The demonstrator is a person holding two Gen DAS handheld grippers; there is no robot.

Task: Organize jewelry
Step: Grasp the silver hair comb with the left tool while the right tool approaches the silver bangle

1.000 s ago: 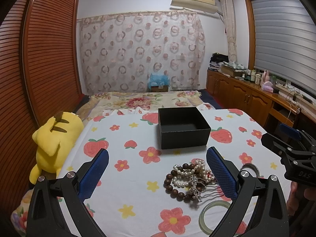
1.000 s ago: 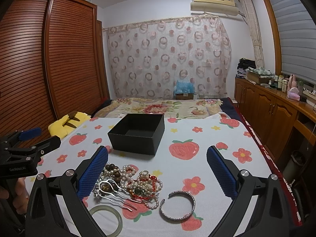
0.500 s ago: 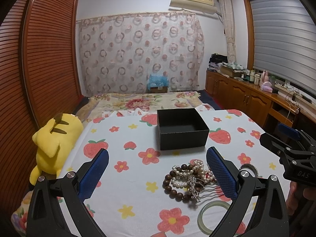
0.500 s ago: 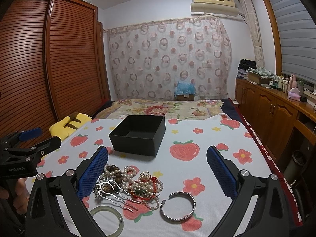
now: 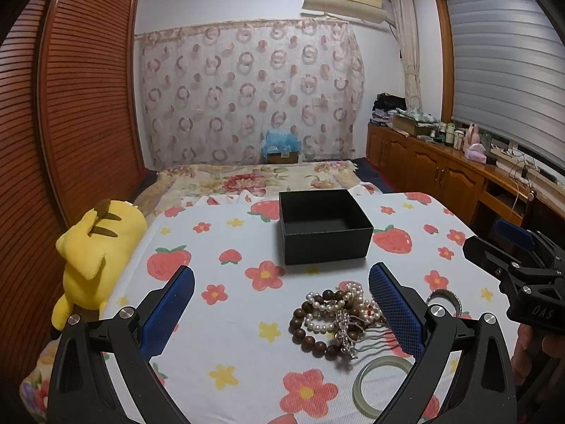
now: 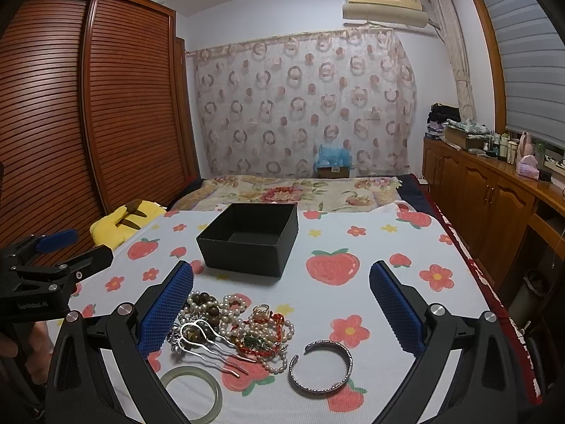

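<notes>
- Nearest us, the left gripper (image 5: 280, 312) hangs with its blue fingers (image 5: 168, 309) spread wide and nothing between them; the right gripper (image 6: 280, 312) is just as wide and just as bare.
- Under them on the strawberry-print sheet (image 6: 370, 254): a pale jade bangle (image 6: 192, 394), a silver cuff (image 6: 321, 369) and a silver hairpin (image 6: 208, 346).
- Just behind lies the tangled heap: pearl strands (image 6: 235, 318), wooden beads (image 5: 307, 325), red cord.
- Change over the last second? Barely any: both views have crept a touch, the pile sits untouched, so sorting has not started, I'd say.
- Farther back, the black box (image 6: 252, 238) stands open and looks empty, well apart from the heap.
- The right view lays the cuff out whole; the left view catches only a sliver of it behind its own right finger.
- The left view shows the yellow plush toy (image 5: 95, 247) full at the left edge; the right view sees just its top.
- Far end: a floral quilt and a curtain.
</notes>
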